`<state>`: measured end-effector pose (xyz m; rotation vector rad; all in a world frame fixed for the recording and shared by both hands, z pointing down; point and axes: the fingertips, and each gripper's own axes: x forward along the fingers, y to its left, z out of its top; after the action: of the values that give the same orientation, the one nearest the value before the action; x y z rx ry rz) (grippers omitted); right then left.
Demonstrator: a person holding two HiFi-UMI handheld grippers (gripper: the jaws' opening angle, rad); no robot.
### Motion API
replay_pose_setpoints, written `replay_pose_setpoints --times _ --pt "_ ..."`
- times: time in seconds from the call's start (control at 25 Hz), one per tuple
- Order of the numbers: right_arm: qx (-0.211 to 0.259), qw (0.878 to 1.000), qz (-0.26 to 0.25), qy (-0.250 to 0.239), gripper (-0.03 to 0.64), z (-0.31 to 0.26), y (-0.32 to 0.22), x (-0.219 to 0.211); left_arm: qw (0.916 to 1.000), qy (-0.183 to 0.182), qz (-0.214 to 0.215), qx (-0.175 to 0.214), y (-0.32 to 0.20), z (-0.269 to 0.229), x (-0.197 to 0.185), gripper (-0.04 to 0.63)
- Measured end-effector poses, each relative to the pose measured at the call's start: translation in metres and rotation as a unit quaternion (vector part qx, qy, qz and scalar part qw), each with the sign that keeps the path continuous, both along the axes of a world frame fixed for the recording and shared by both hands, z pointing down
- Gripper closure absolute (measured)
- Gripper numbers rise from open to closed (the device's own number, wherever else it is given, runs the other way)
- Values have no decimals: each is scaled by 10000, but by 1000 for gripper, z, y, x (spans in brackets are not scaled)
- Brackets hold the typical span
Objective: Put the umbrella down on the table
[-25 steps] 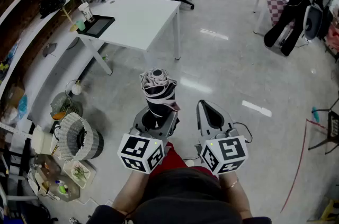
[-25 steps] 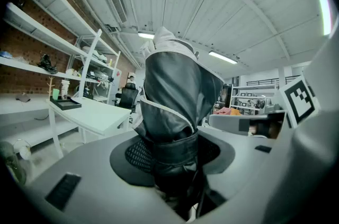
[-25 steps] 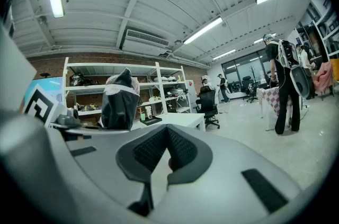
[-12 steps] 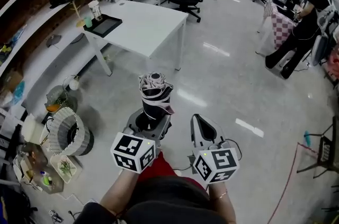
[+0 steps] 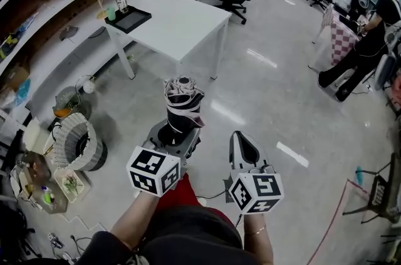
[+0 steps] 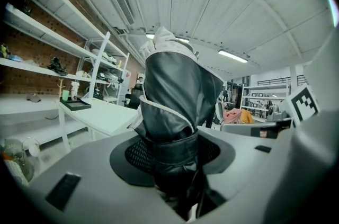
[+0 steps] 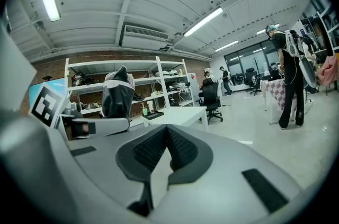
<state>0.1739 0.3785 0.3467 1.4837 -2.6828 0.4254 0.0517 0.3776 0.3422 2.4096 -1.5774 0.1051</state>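
Over glossy grey floor [image 5: 276, 88], well short of the white table [image 5: 182, 22]: pinches the folded umbrella [image 5: 182, 104] upright in the left gripper [image 5: 177, 133]; carries the right gripper [image 5: 242, 142] alongside, jaws pressed together, empty.

Bright ceiling strip lights [image 7: 204, 20], glare on glossy floor [image 5: 282, 94], fisheye edge distortion

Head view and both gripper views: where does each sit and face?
Head view: on the person's head, facing steeply down; shows forearms, left gripper, right gripper.
Left gripper view: on that gripper, along jaws clamping the folded black-and-white umbrella.
Right gripper view: on that gripper, along shut, empty jaws.
Shared: all show the umbrella and white rectangular table.
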Motion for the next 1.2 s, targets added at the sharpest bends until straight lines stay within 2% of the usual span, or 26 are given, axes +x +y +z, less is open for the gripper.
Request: replay_pose_setpoints --times 0.56,0.8,1.2 --pt "-142 9999 -17 43 598 11 -65 -28 9999 20 -105 -50 -69 7 -32 398" --pt "-95 10000 11 2 598 5 -127 -45 9998 65 -166 -97 -128 11 -55 397" --pt "-181 9998 20 -8 598 3 -241 -106 9997 82 -185 -149 -231 13 -117 399"
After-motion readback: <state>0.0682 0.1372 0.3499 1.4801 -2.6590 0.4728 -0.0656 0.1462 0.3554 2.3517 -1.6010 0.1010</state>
